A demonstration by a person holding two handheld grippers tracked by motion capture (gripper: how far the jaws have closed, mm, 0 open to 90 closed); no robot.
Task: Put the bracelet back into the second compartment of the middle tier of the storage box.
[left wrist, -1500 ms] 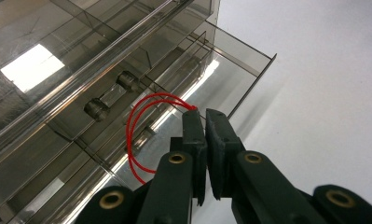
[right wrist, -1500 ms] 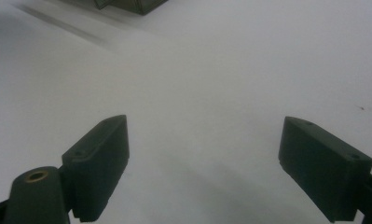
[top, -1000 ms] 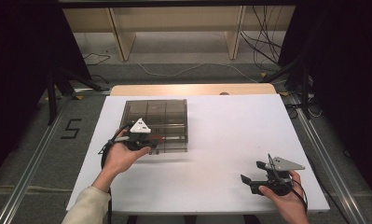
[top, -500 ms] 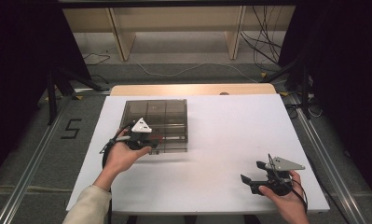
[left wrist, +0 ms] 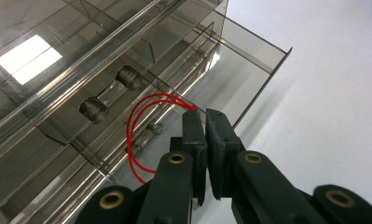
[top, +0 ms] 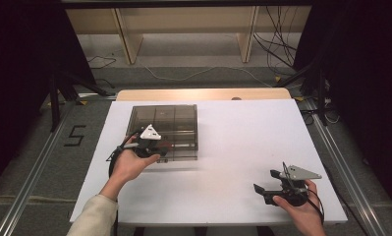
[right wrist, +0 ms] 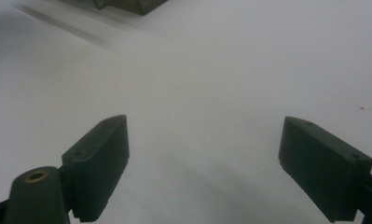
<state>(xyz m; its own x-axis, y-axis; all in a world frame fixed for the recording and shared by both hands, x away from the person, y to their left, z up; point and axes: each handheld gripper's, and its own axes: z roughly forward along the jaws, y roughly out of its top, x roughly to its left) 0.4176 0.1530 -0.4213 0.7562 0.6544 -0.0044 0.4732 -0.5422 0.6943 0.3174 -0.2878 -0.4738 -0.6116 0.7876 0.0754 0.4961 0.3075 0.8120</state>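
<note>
Glossy smoky clear plastic box (left wrist: 104, 79), matt white table (top: 242, 142), matt black fingers (left wrist: 221, 135).

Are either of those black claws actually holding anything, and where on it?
The left gripper pinches a red wire loop at its top, over the smoky plastic box. The right gripper is open, holding nothing.

A white bench (top: 223, 142) stands on a grey floor (top: 36, 162), a strip of pale wood (top: 203, 94) showing along its far edge. A smoke-tinted clear plastic box (top: 176, 118) with inner dividers sits directly on the bench's left half, toward the far side. A loop of red wire (left wrist: 136, 135) lies inside the box, against a divider. The bench's right half is plain white.
</note>
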